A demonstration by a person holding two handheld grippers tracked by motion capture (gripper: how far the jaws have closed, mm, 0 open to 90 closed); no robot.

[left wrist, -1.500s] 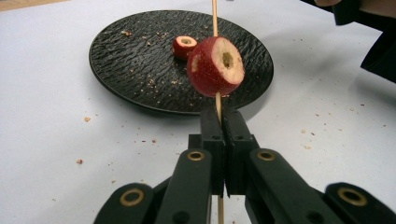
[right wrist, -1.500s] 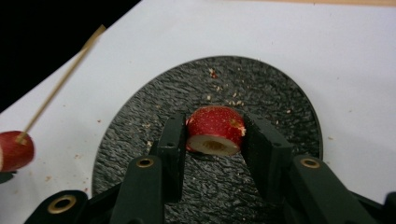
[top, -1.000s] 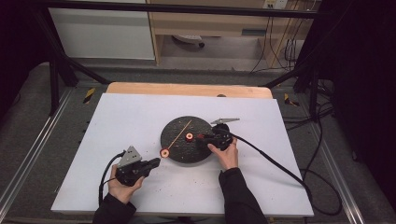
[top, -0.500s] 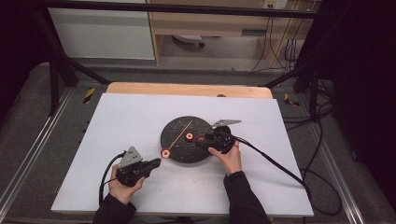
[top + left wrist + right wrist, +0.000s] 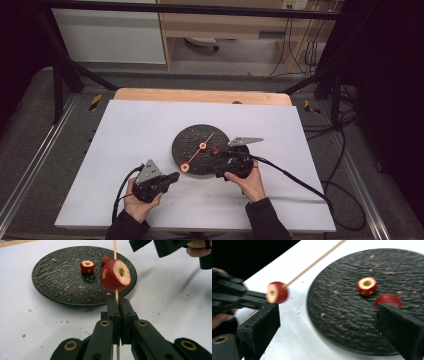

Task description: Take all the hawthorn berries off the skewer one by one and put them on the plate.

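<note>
Two hand-held grippers noted over a white table [image 5: 125, 130]. Left gripper [image 5: 117, 305] seen with jaws pressed together on a thin wooden skewer [image 5: 115, 250], pinched low on the stick, just below a red hollowed fruit slice [image 5: 115, 275] threaded on it (cored centre facing the camera in the left gripper view). Skewer rising from the jaws and reaching out over a round black textured plate [image 5: 185, 140] at mid-table; in the high view, threaded slice [image 5: 184, 166] hanging at the near left edge of that plate. Second red cored slice [image 5: 87, 267] lying flat on the plate, a smaller red piece [image 5: 105, 260] just beside it, crumbs scattered around both. Right gripper [image 5: 327, 322] held at the right side of the plate, jaws spread wide and just been opening, nothing between them; small red piece [image 5: 388, 300] visible just beyond the tip of one jaw, apart from it (contact not evident, picture blurred). Right gripper [image 5: 222, 161] in the high view gripped by a hand [image 5: 247, 182] at the plate's near right edge; left gripper [image 5: 172, 177] well apart from it, at the near left of the table.
</note>
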